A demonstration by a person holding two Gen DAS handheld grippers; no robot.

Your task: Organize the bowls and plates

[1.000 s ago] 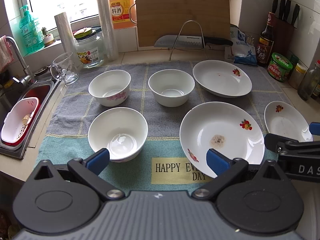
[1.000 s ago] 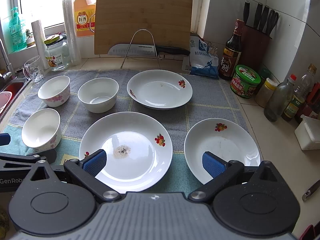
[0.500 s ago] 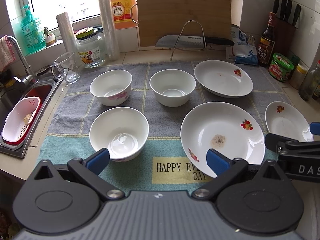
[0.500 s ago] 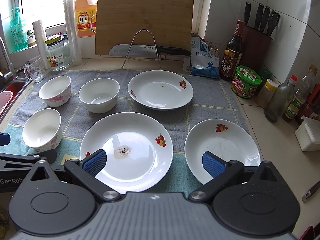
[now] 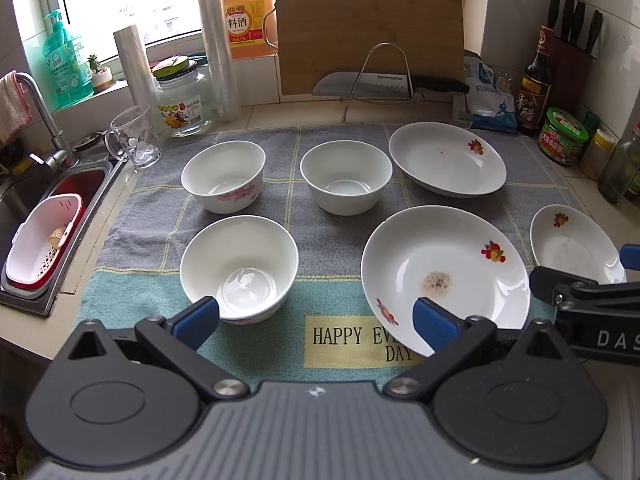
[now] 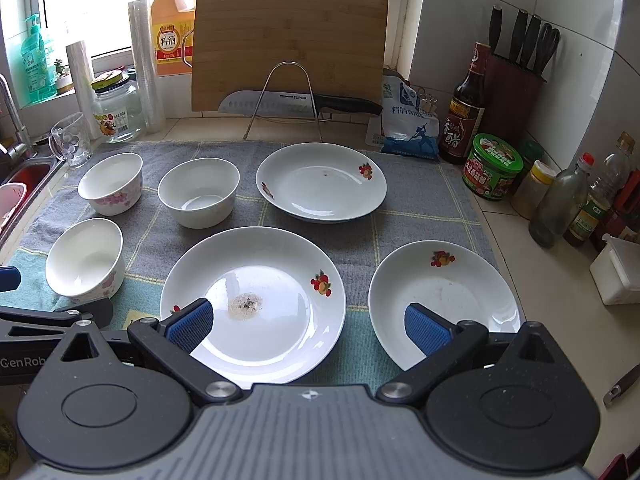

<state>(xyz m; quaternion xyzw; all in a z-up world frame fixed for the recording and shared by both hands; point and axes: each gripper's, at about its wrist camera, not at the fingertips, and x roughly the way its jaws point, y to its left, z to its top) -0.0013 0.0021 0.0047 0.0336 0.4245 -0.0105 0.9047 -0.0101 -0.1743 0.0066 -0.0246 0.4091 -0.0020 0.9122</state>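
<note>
White porcelain is lying ahead of both spread, empty pairs of jaws: the left gripper (image 5: 316,318) is facing three bowls, the nearest bowl (image 5: 239,268) just beyond its left pad, while the right gripper (image 6: 308,322) is hovering with the stained plate (image 6: 253,302) and small plate (image 6: 443,300) beyond its pads.

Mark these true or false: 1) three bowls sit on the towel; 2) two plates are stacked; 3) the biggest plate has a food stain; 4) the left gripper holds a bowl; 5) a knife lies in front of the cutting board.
1) True: three bowls sit on the towel.
2) False: the plates lie apart, none stacked.
3) True: the biggest plate has a stain near its middle.
4) False: the left gripper is open and empty.
5) True: the knife lies in front of the cutting board.
</note>
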